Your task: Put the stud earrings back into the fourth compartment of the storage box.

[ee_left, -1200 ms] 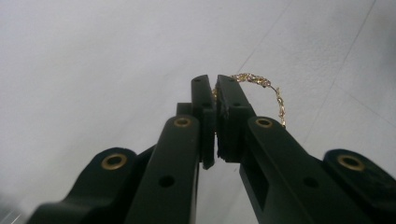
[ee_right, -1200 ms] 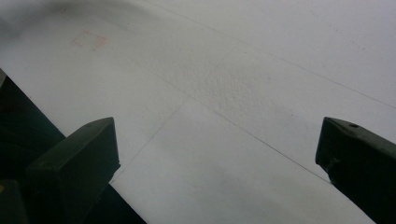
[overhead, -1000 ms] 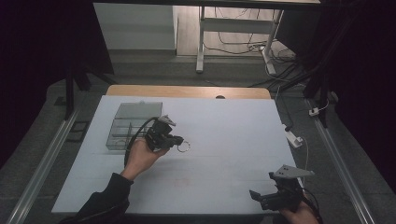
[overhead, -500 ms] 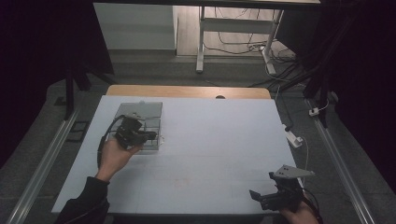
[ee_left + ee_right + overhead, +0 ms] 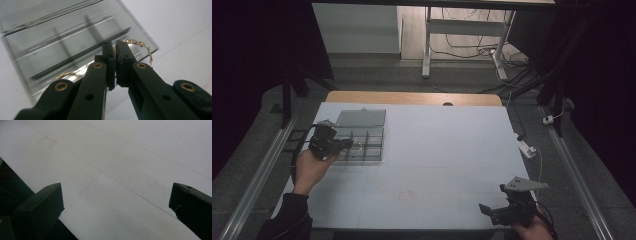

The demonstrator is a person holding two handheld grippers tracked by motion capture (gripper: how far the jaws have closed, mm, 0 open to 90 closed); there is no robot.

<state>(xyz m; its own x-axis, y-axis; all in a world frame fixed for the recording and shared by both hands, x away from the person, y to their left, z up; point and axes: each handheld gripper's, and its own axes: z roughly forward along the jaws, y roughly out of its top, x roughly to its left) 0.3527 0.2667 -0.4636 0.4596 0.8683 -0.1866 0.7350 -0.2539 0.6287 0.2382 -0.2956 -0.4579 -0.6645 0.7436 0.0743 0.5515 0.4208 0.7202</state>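
We hold the left gripper (image 5: pixel 343 144) over the clear box (image 5: pixel 371 131) at the far left of the worktop (image 5: pixel 452 150), its jaws pressed together on a gold chain (image 5: pixel 140 45). In the left gripper view the chain loops out from between the jaw tips and hangs above the near edge of the box, over one of its compartments; which compartment we cannot tell. A second bit of gold (image 5: pixel 66 74) shows lower in the box, blurred behind the left jaw. The box's lid (image 5: pixel 361 118) stands open on the far side, and dividers split the tray into small cells. Our left hand (image 5: pixel 309 167) grips the tool from the near side. The right gripper (image 5: pixel 486 210) rests at the near right edge of the worktop, well apart from the box, with its jaws spread wide over bare white surface in the right gripper view
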